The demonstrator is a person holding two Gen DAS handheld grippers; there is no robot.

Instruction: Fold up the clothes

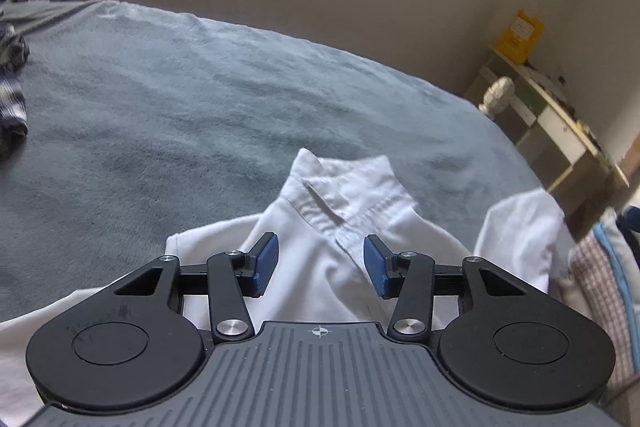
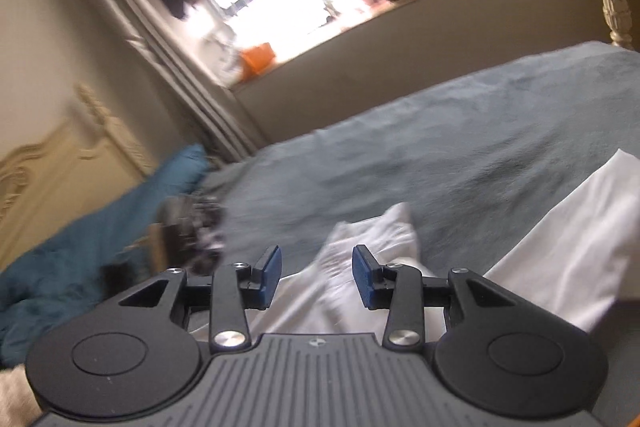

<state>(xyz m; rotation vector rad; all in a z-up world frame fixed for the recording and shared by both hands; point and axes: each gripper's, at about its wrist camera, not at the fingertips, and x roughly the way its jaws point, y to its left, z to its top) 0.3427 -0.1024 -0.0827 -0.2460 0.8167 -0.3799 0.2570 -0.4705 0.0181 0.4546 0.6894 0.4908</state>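
Your left hand-held gripper [image 1: 320, 265] is spread wide with nothing between its blue pads [image 1: 266, 263], hovering right over the white shirt [image 1: 320, 267]. The shirt lies on the grey-blue bed [image 1: 180, 99], collar [image 1: 348, 187] pointing away from you, one sleeve [image 1: 520, 239] bunched off to the right. Your right hand-held gripper [image 2: 316, 277] is also spread apart and empty, above the same white shirt [image 2: 332, 291]; that view is tilted and blurry. A dark checked garment [image 1: 12, 95] sits at the bed's far left edge, well apart from the shirt.
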